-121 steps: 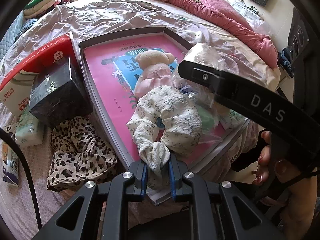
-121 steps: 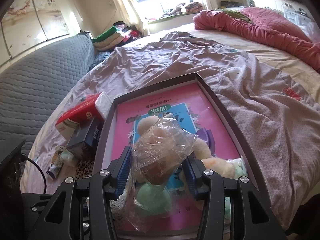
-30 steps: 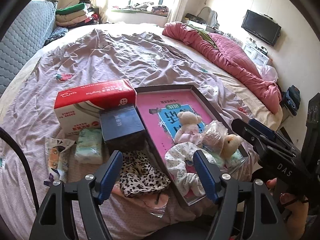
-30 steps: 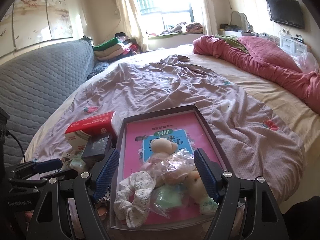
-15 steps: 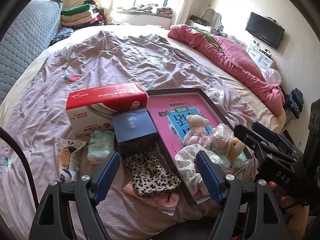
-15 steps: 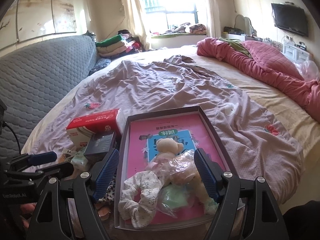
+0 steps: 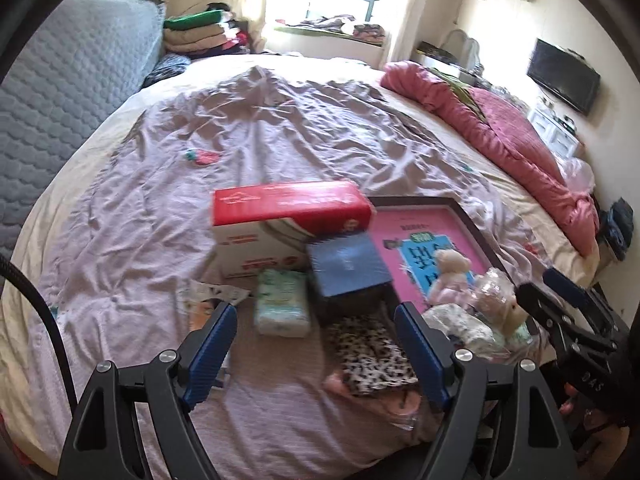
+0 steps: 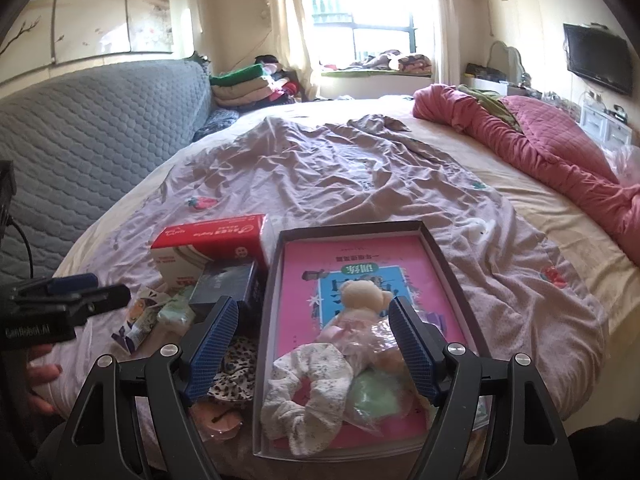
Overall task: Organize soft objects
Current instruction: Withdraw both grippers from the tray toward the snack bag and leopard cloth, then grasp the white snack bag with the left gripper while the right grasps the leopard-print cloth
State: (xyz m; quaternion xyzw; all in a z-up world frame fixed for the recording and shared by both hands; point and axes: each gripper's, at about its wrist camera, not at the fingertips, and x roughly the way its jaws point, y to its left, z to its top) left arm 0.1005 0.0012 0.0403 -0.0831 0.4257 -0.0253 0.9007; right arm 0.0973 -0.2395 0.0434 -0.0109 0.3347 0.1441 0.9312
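In the shallow dark-rimmed tray with a pink book cover for its floor (image 8: 436, 248) we count one white floral fabric scrunchie (image 8: 308, 392), one cream plush bear in a pink dress (image 8: 362, 300) and one clear plastic bag of soft toys (image 8: 376, 380). One leopard-print scrunchie (image 7: 372, 356) lies outside on the mauve bedsheet (image 8: 340, 168), beside one red-and-white tissue box (image 7: 288, 216) and one dark blue box (image 7: 346, 266). Around the bed we see a grey quilted headboard (image 8: 92, 120), a rolled pink quilt (image 8: 540, 140) and a bright window (image 8: 372, 12), while our left gripper (image 7: 316, 344) and right gripper (image 8: 314, 340) both gape wide, holding nothing.

- Your left wrist camera looks down the bed from its near edge, over the red-and-white tissue box (image 7: 290, 224).
- Your right wrist camera sits close above the dark-rimmed pink tray (image 8: 448, 264).
- Both share box and tray.
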